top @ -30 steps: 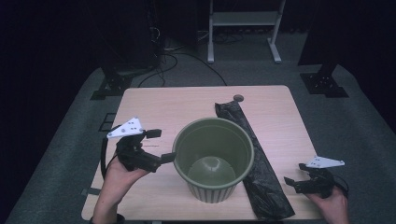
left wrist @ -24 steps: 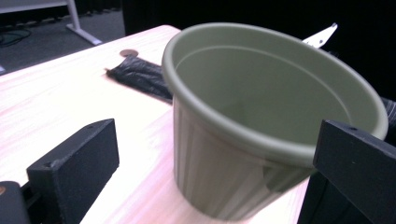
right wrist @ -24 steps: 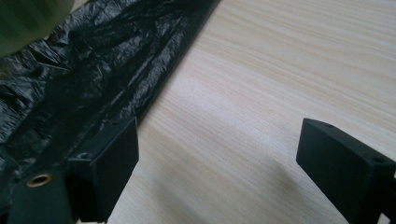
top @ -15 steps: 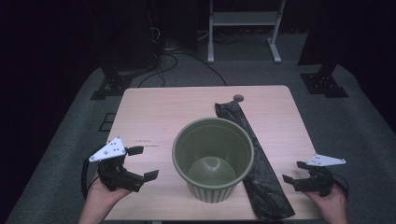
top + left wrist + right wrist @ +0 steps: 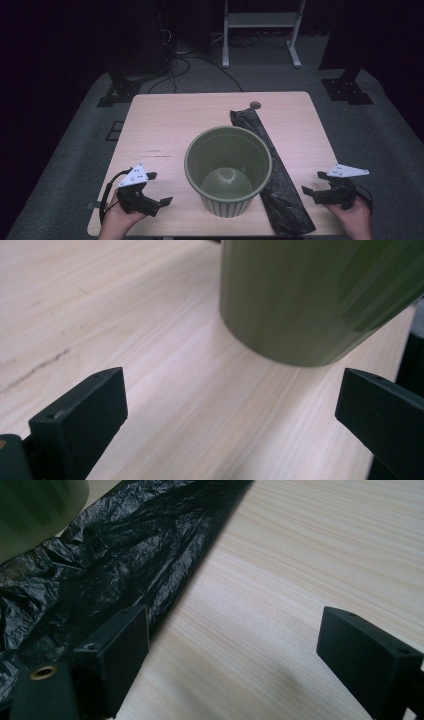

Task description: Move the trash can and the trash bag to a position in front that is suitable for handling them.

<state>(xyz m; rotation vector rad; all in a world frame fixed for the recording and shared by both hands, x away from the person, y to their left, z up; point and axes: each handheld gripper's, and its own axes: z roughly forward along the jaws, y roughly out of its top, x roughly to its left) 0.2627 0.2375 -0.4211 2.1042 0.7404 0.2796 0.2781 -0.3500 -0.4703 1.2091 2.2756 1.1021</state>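
Note:
An empty olive-green ribbed bin (image 5: pixel 228 170) stands upright near the table's front middle. A folded black plastic bag (image 5: pixel 272 170) lies flat along its right side, partly tucked behind it. My left gripper (image 5: pixel 158 189) is open at the front left, a short gap from the bin, holding nothing. In the left gripper view the jaws (image 5: pixel 235 410) stand wide apart, facing the bin's wall (image 5: pixel 310 295). My right gripper (image 5: pixel 314 184) is open just right of the bag. In the right gripper view the bag (image 5: pixel 110 555) lies beside the left jaw of that gripper (image 5: pixel 240 650).
The light wooden table (image 5: pixel 170 130) has bare surface behind and left of the bin. A small round dark object (image 5: pixel 255 105) sits at the bag's far end. Dark stands and cables are on the grey floor beyond the table.
My left gripper has drawn back from the bin's left side toward the front left corner, staying open. The right gripper, bin and bag have not moved.

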